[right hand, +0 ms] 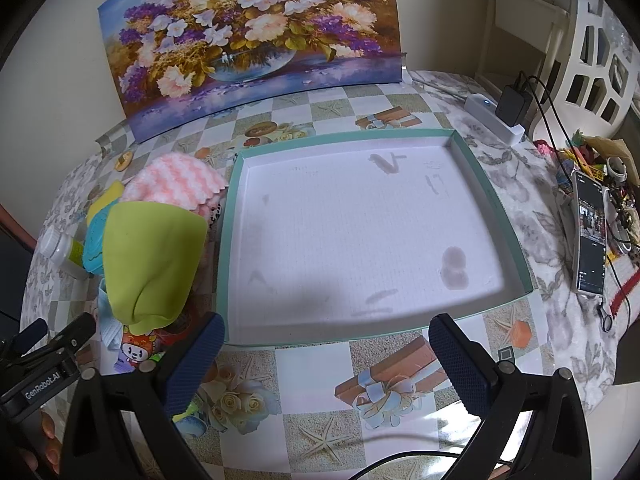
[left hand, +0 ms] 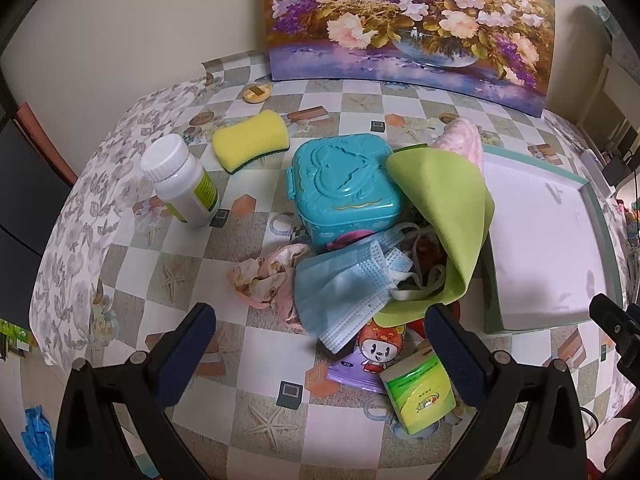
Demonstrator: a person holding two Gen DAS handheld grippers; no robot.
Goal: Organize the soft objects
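Two grippers: both are hovering over the desk [right hand: 320, 368], holding nothing.
Left gripper [left hand: 320, 356]: fingers are standing spread wide apart, released; nothing is sitting between the pads.
Right gripper [right hand: 326, 356]: fingers are likewise standing released and wide apart, over bare checked cloth.
Blue face mask [left hand: 344, 288]: is lying just ahead of the left fingers, midway between them, its lower edge overlapping a cartoon packet [left hand: 378, 350].
Crumpled pink cloth [left hand: 268, 280]: is lying ahead of the left finger, touching the mask's left side.
Green cloth [left hand: 444, 216]: is draping ahead of the right finger of the left gripper, over a tangle of straps; in the right wrist view it is standing ahead of that gripper's left finger.
Pink-and-white knit [right hand: 180, 180]: is sitting behind the green cloth, just beside the tray.
Teal heart box [left hand: 344, 184]: is sitting beyond the mask, touching the green cloth.
Yellow sponge [left hand: 250, 140]: is lying far ahead, left of the teal box.
White bottle [left hand: 180, 180]: is tilting well ahead of the left finger.
Green tissue pack [left hand: 418, 394]: is lying close inside the right finger of the left gripper.
Tray [right hand: 480, 176]: is lying straight ahead between the right gripper's fingers, holding nothing.
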